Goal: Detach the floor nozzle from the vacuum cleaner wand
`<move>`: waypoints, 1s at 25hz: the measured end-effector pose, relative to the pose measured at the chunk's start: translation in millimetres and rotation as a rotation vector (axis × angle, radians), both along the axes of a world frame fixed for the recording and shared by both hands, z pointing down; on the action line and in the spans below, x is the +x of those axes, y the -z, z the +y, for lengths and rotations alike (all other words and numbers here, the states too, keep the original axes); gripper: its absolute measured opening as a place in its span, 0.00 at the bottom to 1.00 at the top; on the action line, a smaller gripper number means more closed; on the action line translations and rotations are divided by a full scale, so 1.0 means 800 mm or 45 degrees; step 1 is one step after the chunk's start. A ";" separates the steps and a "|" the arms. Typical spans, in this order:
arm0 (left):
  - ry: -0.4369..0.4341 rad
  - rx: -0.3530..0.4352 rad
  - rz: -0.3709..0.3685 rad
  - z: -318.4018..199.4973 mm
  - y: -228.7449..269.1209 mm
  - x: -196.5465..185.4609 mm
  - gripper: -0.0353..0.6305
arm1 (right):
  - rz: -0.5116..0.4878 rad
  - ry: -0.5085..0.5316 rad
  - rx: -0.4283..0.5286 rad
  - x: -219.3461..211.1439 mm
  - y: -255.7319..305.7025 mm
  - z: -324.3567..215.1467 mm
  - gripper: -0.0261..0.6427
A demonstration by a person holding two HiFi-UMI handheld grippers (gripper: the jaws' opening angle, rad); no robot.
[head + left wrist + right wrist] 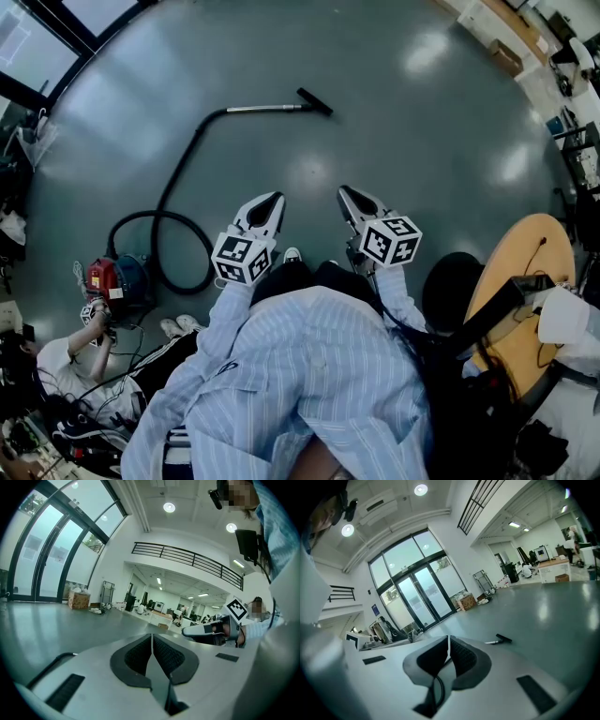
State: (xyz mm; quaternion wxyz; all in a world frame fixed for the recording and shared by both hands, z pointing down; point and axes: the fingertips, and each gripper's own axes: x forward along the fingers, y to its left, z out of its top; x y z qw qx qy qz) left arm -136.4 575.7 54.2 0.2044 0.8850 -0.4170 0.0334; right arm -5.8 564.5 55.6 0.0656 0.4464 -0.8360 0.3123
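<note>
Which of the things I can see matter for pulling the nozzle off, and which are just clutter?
Job: floor nozzle, wand, hose, vacuum cleaner, left gripper and right gripper, both shut, empty.

Lying about: round wooden table, cardboard box.

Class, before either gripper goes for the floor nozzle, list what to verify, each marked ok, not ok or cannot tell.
1. Floor nozzle joined to wand: ok.
2. Left gripper open to grasp: not ok, shut, empty.
3. Right gripper open: not ok, shut, empty.
4. Nozzle within reach: not ok, well ahead of both.
5. Hose off the path: ok, curves left.
6. Nozzle's catch located: cannot tell, too small.
</note>
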 end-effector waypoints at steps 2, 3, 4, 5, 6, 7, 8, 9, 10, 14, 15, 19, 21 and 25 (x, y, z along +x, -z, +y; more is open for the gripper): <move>-0.002 -0.007 -0.007 -0.001 -0.008 -0.007 0.06 | 0.002 -0.020 -0.008 -0.002 -0.007 -0.002 0.07; 0.000 -0.012 -0.009 -0.003 -0.012 -0.009 0.06 | 0.009 -0.027 -0.012 -0.002 -0.011 -0.002 0.07; 0.005 -0.021 -0.008 -0.005 -0.017 -0.012 0.06 | 0.017 -0.031 -0.018 -0.002 -0.015 -0.002 0.07; 0.012 -0.033 -0.004 -0.009 -0.021 -0.016 0.06 | 0.026 -0.034 -0.028 -0.002 -0.019 -0.003 0.07; 0.018 -0.048 0.004 -0.013 -0.026 -0.019 0.06 | 0.034 -0.035 -0.040 -0.003 -0.022 -0.004 0.07; 0.022 -0.062 0.013 -0.017 -0.030 -0.021 0.06 | 0.041 -0.039 -0.054 -0.002 -0.025 -0.005 0.07; 0.023 -0.077 0.022 -0.020 -0.035 -0.022 0.06 | 0.046 -0.047 -0.069 0.000 -0.029 -0.006 0.07; 0.022 -0.092 0.031 -0.024 -0.039 -0.020 0.06 | 0.050 -0.061 -0.083 0.004 -0.033 -0.008 0.07; 0.020 -0.106 0.039 -0.029 -0.043 -0.016 0.06 | 0.051 -0.077 -0.098 0.010 -0.037 -0.012 0.07; 0.001 -0.145 0.043 -0.065 -0.052 0.003 0.06 | 0.054 -0.121 -0.140 0.035 -0.048 -0.050 0.07; 0.002 -0.150 0.039 -0.080 -0.054 0.007 0.06 | 0.053 -0.125 -0.147 0.040 -0.053 -0.065 0.07; 0.037 -0.160 0.029 -0.151 -0.065 0.026 0.06 | 0.060 -0.109 -0.161 0.064 -0.071 -0.140 0.07; 0.056 -0.162 0.026 -0.195 -0.066 0.037 0.06 | 0.064 -0.085 -0.156 0.076 -0.072 -0.186 0.07; 0.058 -0.153 0.005 -0.290 -0.056 0.085 0.06 | 0.062 -0.025 -0.136 0.118 -0.058 -0.293 0.07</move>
